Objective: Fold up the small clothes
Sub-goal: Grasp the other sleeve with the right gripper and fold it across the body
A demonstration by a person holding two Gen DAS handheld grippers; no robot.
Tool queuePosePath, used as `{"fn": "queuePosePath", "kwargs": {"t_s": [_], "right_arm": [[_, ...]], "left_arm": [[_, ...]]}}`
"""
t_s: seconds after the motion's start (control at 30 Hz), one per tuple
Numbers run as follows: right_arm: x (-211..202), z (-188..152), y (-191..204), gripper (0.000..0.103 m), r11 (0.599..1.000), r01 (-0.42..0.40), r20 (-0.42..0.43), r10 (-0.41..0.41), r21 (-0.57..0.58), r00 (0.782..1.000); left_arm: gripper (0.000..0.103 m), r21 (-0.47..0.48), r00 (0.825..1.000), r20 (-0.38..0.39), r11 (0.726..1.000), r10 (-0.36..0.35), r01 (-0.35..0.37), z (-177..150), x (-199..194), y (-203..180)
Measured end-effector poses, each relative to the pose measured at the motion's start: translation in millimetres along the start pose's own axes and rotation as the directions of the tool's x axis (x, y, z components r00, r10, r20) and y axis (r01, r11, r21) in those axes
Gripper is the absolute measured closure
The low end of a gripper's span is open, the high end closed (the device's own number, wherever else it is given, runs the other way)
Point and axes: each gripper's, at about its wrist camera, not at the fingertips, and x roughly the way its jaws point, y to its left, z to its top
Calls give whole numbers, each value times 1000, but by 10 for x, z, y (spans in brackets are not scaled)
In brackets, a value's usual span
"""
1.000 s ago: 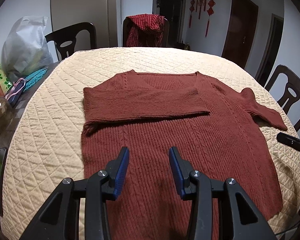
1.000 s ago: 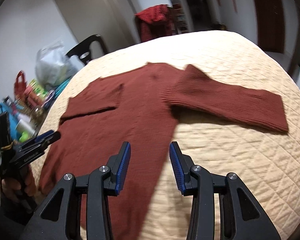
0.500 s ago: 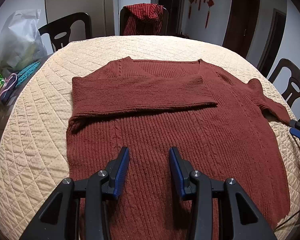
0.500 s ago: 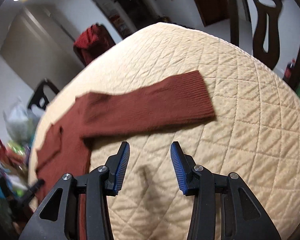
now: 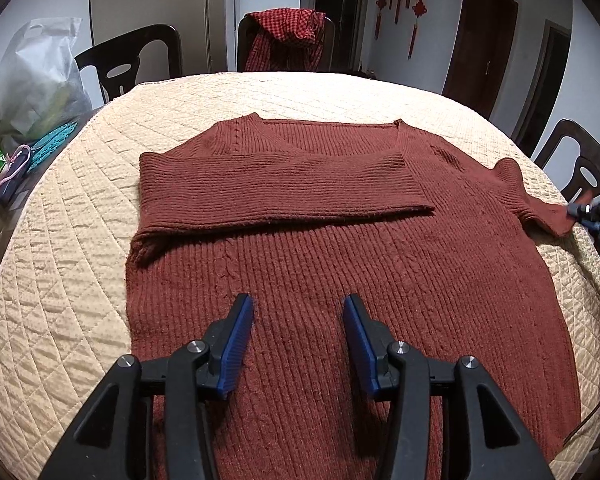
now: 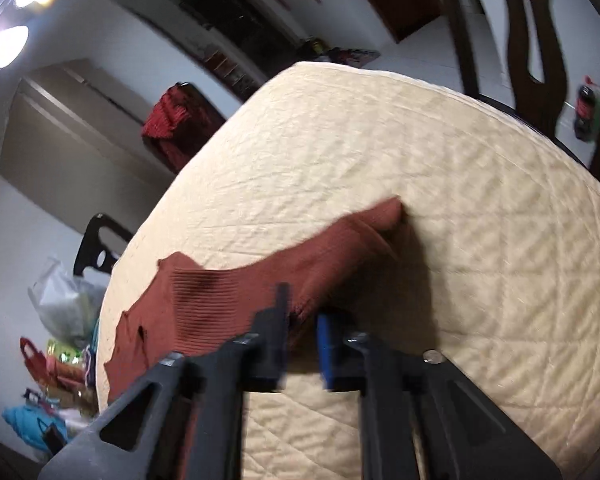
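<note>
A rust-red knit sweater (image 5: 340, 260) lies flat on the quilted table cover (image 5: 60, 280). Its left sleeve (image 5: 280, 188) is folded across the chest. The right sleeve (image 6: 300, 264) stretches out over the cover, its cuff end lifted and creased. My right gripper (image 6: 302, 320) is shut on the near edge of that sleeve by the cuff; the left wrist view shows it at the far right (image 5: 580, 212), pinching the cuff. My left gripper (image 5: 298, 328) hovers over the sweater's lower body, its jaws opening with nothing between them.
Dark wooden chairs ring the table: one at the back left (image 5: 128, 64), one draped with a red checked garment (image 5: 288, 36), one at the right (image 5: 580, 160). A plastic bag (image 5: 32, 80) and colourful clutter sit at the table's left edge.
My right gripper swung over to the end of the right sleeve, rolled, and closed on the cuff, which now lifts off the cover. The left gripper stayed in place, jaws slightly wider.
</note>
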Motion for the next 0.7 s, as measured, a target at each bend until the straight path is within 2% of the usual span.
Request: {"fn": "queuePosePath", "kwargs": {"t_s": [0.13, 0.23, 0.4, 0.53, 0.6, 0.7], "right_arm": [[-19, 54, 516, 94, 991, -64, 10, 66, -121, 998], [27, 33, 993, 94, 967, -132, -9, 133, -217, 991], [328, -232, 1835, 94, 896, -253, -119, 225, -365, 967], [673, -541, 2232, 94, 849, -317, -242, 231, -423, 942], [880, -714, 2296, 94, 842, -337, -323, 209, -420, 923], [933, -846, 2289, 92, 829, -352, -377, 187, -434, 907]], "left_arm": [[53, -5, 1000, -1, 1000, -4, 4, 4, -4, 2], [53, -10, 1000, 4, 1000, -6, 6, 22, -31, 15], [53, -25, 1000, 30, 1000, 0, 1, 46, -126, 83], [53, -38, 999, 44, 999, 18, -17, 61, -185, 183], [53, -47, 999, 46, 999, 27, -25, 64, -204, 231], [53, -52, 998, 50, 998, 37, -34, 71, -234, 290]]}}
